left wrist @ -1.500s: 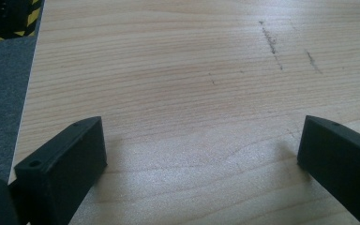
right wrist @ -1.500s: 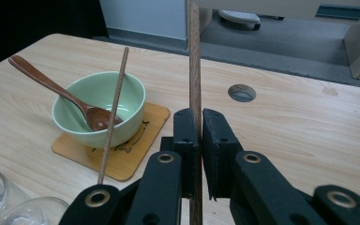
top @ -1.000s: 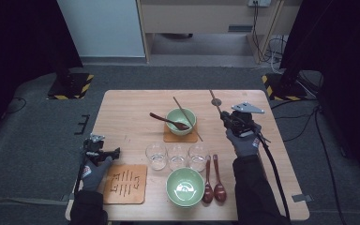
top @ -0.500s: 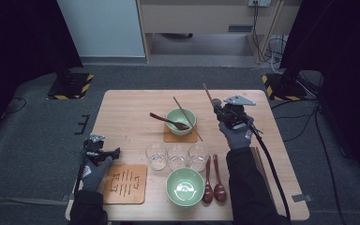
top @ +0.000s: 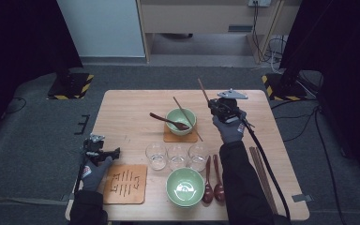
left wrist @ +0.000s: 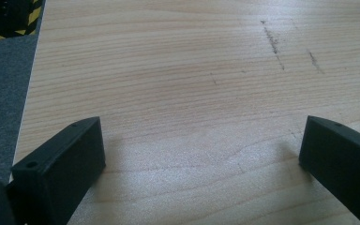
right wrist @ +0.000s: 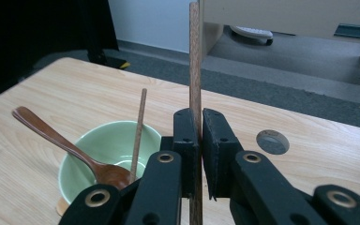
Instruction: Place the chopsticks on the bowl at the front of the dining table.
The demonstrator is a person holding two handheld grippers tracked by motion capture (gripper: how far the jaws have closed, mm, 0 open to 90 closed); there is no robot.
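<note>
Slim brown wooden chopstick [right wrist: 194,70]: clamped near its lower end in my right gripper [right wrist: 200,140], upright beside the pale green ceramic bowl [right wrist: 110,145]. Light, stiff, probably slick; I'd grip mid-shaft. Left gripper [left wrist: 201,150] open over bare table.

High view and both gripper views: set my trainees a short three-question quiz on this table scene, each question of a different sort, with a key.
1. True or false: the right gripper is shut on a chopstick.
2. What already rests in the far green bowl? A) a wooden spoon and one chopstick B) a glass C) two forks
3. Fill in: the left gripper hangs over bare table with its jaws ____.

Key: 1 true; 2 A; 3 open.
</note>
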